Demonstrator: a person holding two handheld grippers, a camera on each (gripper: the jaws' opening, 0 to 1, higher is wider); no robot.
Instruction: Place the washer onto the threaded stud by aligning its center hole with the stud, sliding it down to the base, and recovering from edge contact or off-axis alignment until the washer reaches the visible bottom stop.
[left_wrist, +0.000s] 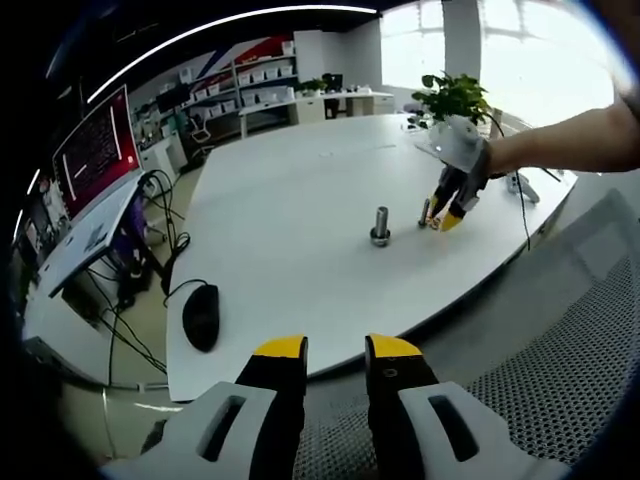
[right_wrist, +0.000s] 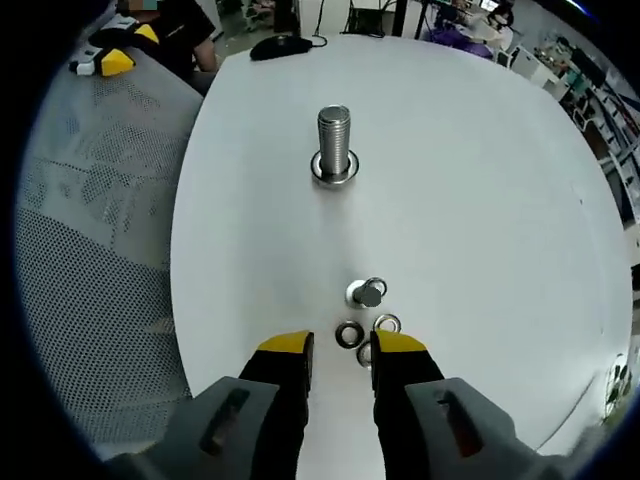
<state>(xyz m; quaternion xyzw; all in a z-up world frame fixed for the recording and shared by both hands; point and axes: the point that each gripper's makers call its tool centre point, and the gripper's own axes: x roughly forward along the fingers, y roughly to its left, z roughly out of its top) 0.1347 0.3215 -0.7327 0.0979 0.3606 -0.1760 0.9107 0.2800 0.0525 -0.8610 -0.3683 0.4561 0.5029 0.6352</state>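
A tall silver threaded stud (right_wrist: 334, 135) stands upright on the white oval table (right_wrist: 480, 180), with one flat steel washer (right_wrist: 335, 170) lying ringed around its base, down on the tabletop. Nearer the right gripper than the stud is a small cluster of loose hardware: one short silver bolt (right_wrist: 369, 292) standing on its own washer, and about three small loose steel washers (right_wrist: 349, 334) lying flat just beside it; the one partly behind the jaw tip is hard to count for certain.

The right gripper (right_wrist: 342, 346), grey-bodied with yellow-tipped black jaws, has its jaws parted by a modest gap and holds nothing. Its tips rest low over the table at the loose washers, one jaw tip overlapping a washer's edge; whether it truly touches I cannot tell. In the left gripper view the same gripper (left_wrist: 447, 217) comes in from the right on a bare forearm, tips down on the table just beside the short bolt (left_wrist: 425, 212), a little apart from the tall stud (left_wrist: 381, 226).

The left gripper (left_wrist: 335, 348) hangs well back from the stud, off the table's near edge over a grey mesh chair back (left_wrist: 560, 350), jaws parted and empty.

Farther from the stud lie one black computer mouse (left_wrist: 201, 315) near the table edge and one potted green plant (left_wrist: 452, 100) at the far side.
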